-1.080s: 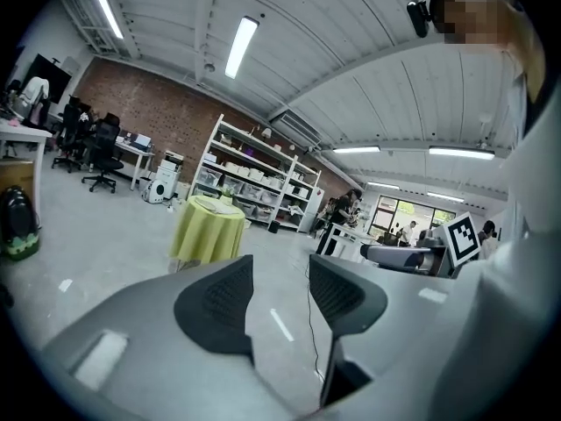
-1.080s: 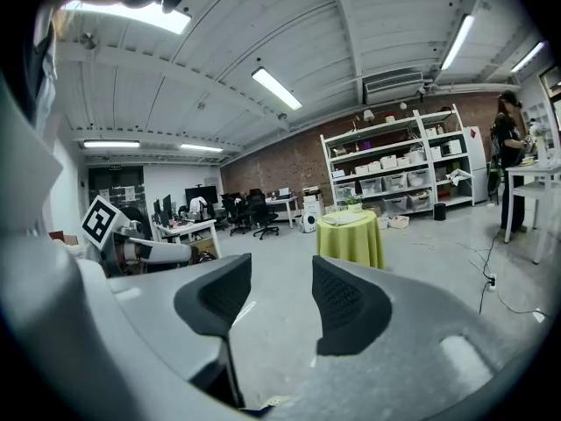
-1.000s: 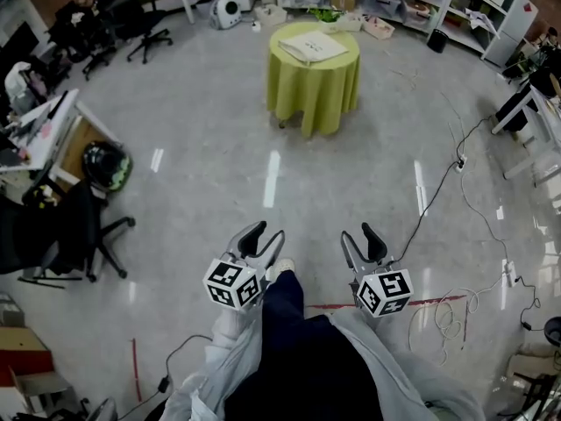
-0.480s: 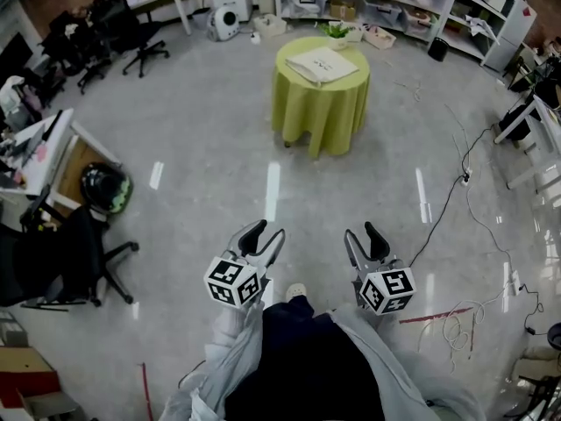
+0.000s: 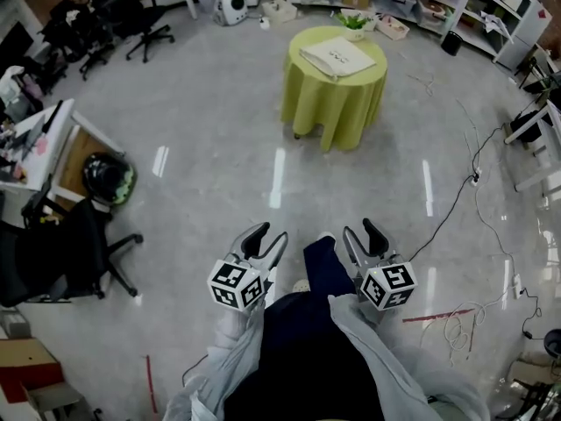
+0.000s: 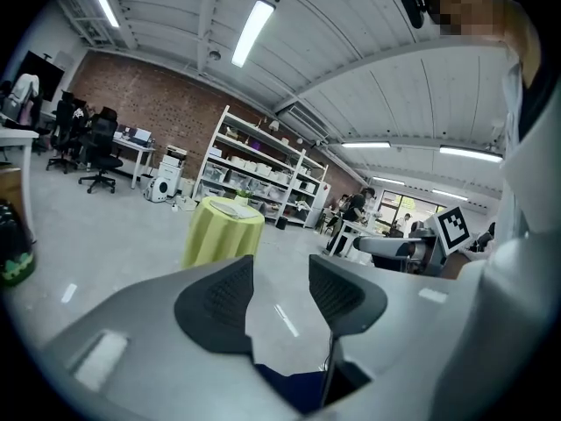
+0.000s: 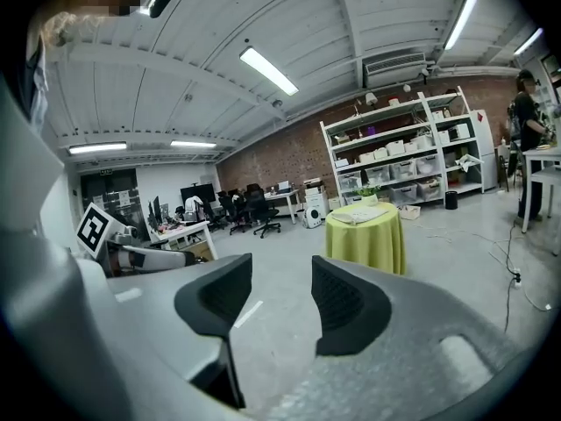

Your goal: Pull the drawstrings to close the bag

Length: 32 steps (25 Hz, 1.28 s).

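Bag [image 5: 337,56] flat on green bench [image 5: 333,103]: likely light, limp cloth. Take drawstring ends at mouth, too small to see. Left gripper [image 5: 266,236], right gripper [image 5: 359,232] well short of bench, fingers apart, empty.

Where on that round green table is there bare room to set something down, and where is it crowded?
The table is mostly taken by the white bag, with a potted plant at its far edge; only narrow bands of cloth left and right of the bag are bare. The floor before it is open; office chairs crowd the left.
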Available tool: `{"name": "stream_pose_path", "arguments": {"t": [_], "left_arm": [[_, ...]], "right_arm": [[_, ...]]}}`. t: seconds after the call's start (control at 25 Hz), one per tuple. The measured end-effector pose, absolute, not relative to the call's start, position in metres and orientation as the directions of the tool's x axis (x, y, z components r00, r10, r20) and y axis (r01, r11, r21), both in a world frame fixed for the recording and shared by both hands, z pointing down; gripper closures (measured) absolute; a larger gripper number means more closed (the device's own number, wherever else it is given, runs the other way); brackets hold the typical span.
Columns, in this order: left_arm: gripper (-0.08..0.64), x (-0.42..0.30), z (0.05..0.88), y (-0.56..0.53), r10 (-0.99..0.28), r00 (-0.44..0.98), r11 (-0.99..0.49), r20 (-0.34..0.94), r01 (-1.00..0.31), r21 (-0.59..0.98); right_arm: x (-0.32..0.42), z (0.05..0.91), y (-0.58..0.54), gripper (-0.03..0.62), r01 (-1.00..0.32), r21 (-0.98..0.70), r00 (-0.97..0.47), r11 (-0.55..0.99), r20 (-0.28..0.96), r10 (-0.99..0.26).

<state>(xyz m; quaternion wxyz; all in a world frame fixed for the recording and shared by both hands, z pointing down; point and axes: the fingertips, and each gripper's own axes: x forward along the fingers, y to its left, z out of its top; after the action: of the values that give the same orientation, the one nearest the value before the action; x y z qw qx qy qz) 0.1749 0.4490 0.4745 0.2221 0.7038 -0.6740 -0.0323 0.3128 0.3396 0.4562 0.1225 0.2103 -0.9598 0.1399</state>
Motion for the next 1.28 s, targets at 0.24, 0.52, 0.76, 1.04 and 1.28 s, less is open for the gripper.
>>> {"name": "stream_pose_path", "arguments": {"t": [0.24,0.52,0.76,1.04,1.28], "left_arm": [[0.362,0.143,0.477,0.423,-0.966,0.056,0.043,0.251,-0.928,0.371],[0.364,0.102,0.471,0.358,-0.973,0.037,0.048,0.229,-0.934,0.355],[0.367,0.066,0.462,0.286,-0.973,0.034,0.047,0.228,-0.940,0.338],[0.367,0.027,0.454,0.202,-0.971,0.051,0.030,0.234,-0.943,0.331],[0.367,0.001,0.448,0.146,-0.972,0.046,0.027,0.229,-0.951,0.308]], "right_arm": [[0.275,0.455,0.310,0.383,-0.403,-0.218,-0.894,0.889,0.299,-0.333],[0.235,0.458,0.242,0.383,-0.401,-0.209,-0.895,0.892,0.297,-0.333],[0.210,0.454,0.166,0.383,-0.419,-0.191,-0.886,0.888,0.301,-0.353],[0.177,0.451,0.082,0.383,-0.434,-0.194,-0.879,0.880,0.302,-0.368],[0.154,0.450,0.030,0.383,-0.431,-0.199,-0.884,0.880,0.288,-0.367]]}}
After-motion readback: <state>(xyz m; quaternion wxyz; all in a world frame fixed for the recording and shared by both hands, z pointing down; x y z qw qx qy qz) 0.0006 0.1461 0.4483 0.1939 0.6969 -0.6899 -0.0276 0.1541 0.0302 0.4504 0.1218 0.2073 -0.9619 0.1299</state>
